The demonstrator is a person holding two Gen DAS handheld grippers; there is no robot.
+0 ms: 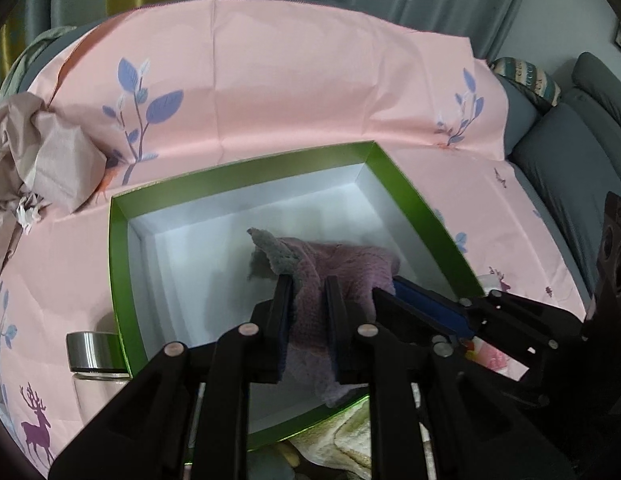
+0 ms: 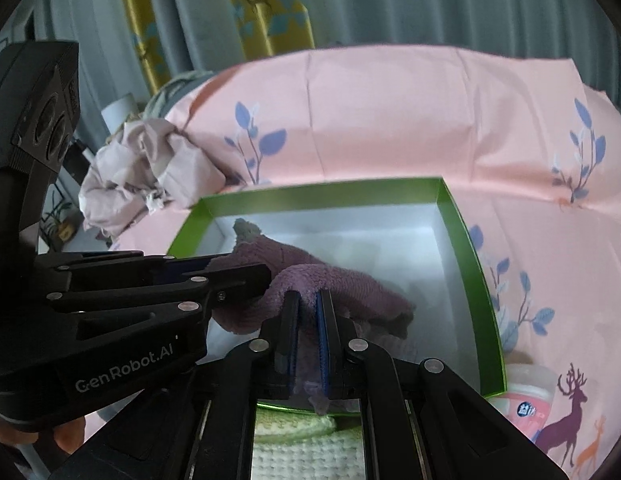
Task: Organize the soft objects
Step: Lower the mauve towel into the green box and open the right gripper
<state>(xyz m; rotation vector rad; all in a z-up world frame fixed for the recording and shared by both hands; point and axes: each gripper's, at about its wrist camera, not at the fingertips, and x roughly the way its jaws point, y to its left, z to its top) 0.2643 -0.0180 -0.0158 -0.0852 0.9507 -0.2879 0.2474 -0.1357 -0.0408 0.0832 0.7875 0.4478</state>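
A: Soft, even daylight, no glare; the pink sheet [image 1: 294, 92] looks washed out.

B: Faint shadows lie on the white floor of the box [image 1: 122, 264]. Fisheye bends every edge, corners go black, and the whole view is slightly smeared.

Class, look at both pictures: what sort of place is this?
Probably a living room at home: a grey sofa with a cushion, curtains behind, and a pink printed cloth spread under the box.

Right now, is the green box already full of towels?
No. The green box holds only one purple towel, and most of its white floor is bare.
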